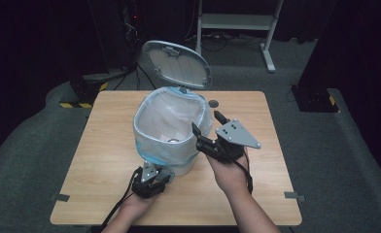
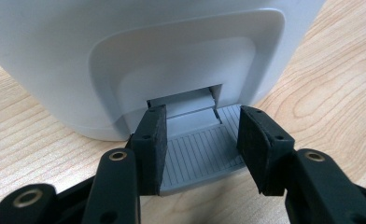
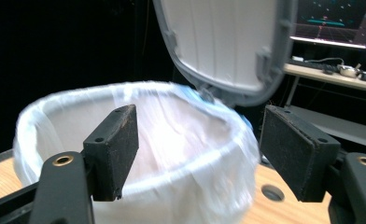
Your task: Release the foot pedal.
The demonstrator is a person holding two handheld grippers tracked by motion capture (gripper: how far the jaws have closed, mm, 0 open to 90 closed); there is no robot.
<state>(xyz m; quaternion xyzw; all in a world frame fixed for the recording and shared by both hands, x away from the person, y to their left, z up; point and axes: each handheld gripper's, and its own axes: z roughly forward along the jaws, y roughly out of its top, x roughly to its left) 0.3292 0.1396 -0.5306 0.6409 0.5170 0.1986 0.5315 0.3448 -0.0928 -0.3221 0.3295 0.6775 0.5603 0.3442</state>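
A: Where does everything sit?

B: The white pedal bin [image 1: 171,127] stands mid-table, a touch toward nine o'clock from centre, with its lid [image 1: 175,63] swung up at the twelve o'clock side and a thin liner bag [image 1: 166,116] folded over the rim. The left gripper [image 1: 152,180] is down at the bin's six o'clock, on the grey foot pedal [image 2: 200,151]. In the left gripper view its jaws are apart, one on either side of the ribbed pedal, not squeezing it.

A: And the other one?

B: The right gripper [image 1: 209,127] hangs at the bin's three o'clock, level with the rim, jaws spread wide and empty. In the right gripper view the bag edge lies between and beyond them.

A: What worries you?

B: Two things, as I judge it. The lid looks held up by pressure on the pedal; if the left gripper slides off that narrow tread, the lid could drop onto whatever the right gripper is doing at the opening.

A: And the second?

B: The liner is flimsy. If the right jaws catch it carelessly, the bag could pull off the rim, or the light bin could skid toward nine o'clock on the wooden table [image 1: 106,160].
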